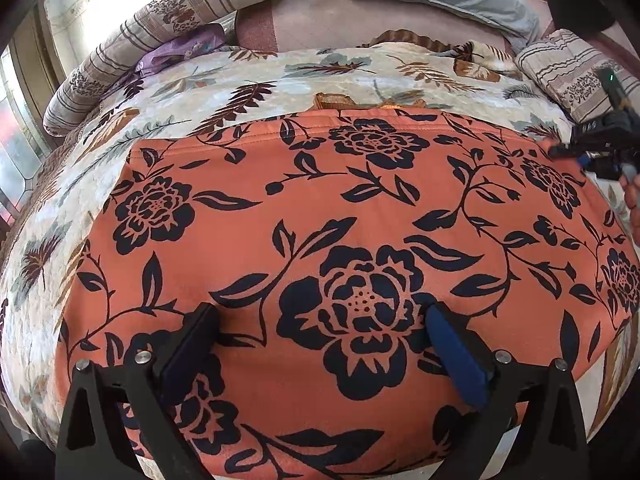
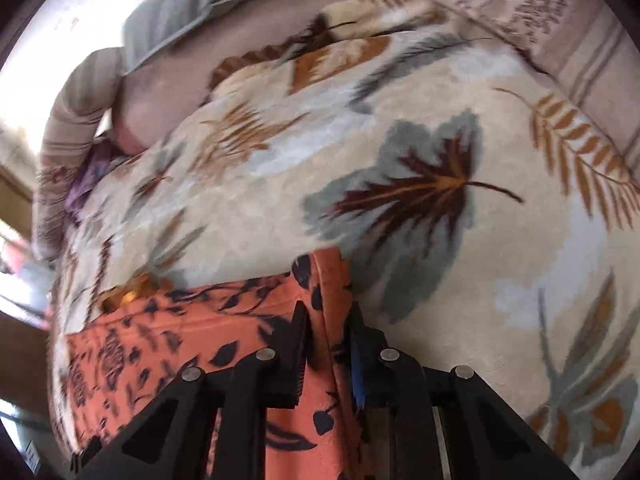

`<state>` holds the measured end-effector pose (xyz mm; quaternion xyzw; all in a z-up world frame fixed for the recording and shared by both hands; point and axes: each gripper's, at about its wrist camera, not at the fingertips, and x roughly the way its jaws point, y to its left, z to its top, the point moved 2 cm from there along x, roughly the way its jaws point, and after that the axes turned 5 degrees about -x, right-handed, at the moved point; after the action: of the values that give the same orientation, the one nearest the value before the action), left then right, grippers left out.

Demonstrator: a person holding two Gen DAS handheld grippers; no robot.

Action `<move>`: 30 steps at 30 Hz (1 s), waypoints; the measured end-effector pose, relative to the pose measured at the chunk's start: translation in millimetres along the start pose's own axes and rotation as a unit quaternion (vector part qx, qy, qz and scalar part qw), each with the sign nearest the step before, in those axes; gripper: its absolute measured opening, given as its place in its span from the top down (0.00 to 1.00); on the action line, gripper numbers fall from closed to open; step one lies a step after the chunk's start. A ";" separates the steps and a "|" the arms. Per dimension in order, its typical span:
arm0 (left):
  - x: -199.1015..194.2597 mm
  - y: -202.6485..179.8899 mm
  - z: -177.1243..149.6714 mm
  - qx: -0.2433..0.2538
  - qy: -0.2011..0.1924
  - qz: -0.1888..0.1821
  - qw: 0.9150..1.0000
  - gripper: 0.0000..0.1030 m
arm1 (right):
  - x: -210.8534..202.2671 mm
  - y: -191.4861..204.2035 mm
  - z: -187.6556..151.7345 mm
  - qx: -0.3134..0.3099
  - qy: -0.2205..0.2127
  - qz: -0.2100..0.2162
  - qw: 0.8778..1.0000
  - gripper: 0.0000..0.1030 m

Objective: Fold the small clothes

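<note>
Orange floral garment (image 1: 320, 248) flat on leaf blanket (image 1: 224, 92), long axis left-right; R gripper (image 2: 326, 344) pinching far-right corner edge; L gripper (image 1: 320, 344) spread wide over near middle, gripping nothing; fold likely R-led.

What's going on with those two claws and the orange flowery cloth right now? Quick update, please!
Left claw wide open, over the flat orange garment. Right claw pinching the garment's edge. Nothing in the way on the leaf-print blanket.
</note>
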<state>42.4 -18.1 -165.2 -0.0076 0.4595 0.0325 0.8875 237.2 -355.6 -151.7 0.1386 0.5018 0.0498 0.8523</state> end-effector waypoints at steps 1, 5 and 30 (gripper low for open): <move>-0.7 0.5 1.5 0.000 0.005 -0.002 1.000 0.00 | 4.9 -4.0 -3.6 0.017 0.003 0.006 1.000 0.77; -24.3 22.8 8.4 -0.022 -0.009 -0.009 1.000 0.02 | -37.1 8.5 -15.8 0.010 -0.046 -0.005 0.999 0.39; -64.4 44.4 0.0 -0.061 -0.013 -0.003 0.998 0.03 | -83.5 1.6 -216.2 0.266 -0.025 0.214 0.940 0.17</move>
<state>2.4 22.9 -111.9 -0.0623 0.4447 0.0575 0.8917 8.3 -332.6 -180.0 0.4654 0.4341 0.0922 0.7658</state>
